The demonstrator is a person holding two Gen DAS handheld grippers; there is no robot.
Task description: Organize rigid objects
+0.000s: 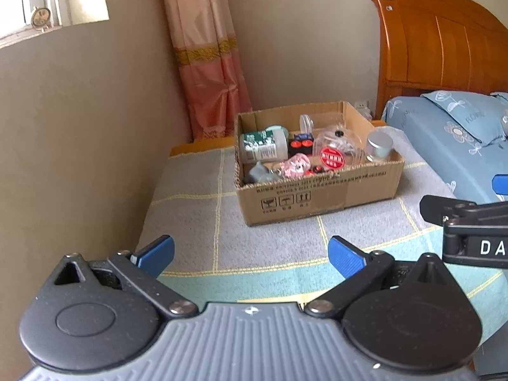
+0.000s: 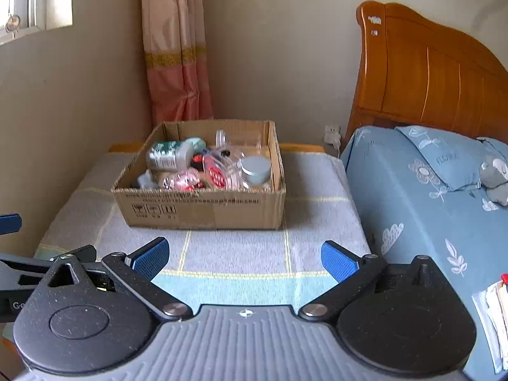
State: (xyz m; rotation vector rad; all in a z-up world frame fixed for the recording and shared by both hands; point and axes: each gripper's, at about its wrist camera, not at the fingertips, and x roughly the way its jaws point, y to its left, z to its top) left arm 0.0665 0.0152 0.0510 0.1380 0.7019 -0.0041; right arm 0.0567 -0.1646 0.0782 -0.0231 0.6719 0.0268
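Cardboard: one open box (image 1: pixel 317 190) sat on the grey checked surface (image 1: pixel 197 222) near the wall corner, holding one green-labelled bottle (image 1: pixel 262 146) lying on its side, one clear jar with a silver lid (image 1: pixel 379 146), one clear container with a red round label (image 1: pixel 333 155) and one pink toy (image 1: pixel 297 165), among smaller items too jumbled to count. Left gripper (image 1: pixel 250 254) and right gripper (image 2: pixel 244 257) both hovered short of the box, fingers (image 2: pixel 150 258) spread wide, holding nothing.

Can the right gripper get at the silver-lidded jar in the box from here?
Probably yes. The right gripper is open, the cloth ahead is bare, and the jar stands upright in the open-topped box, by its right wall.
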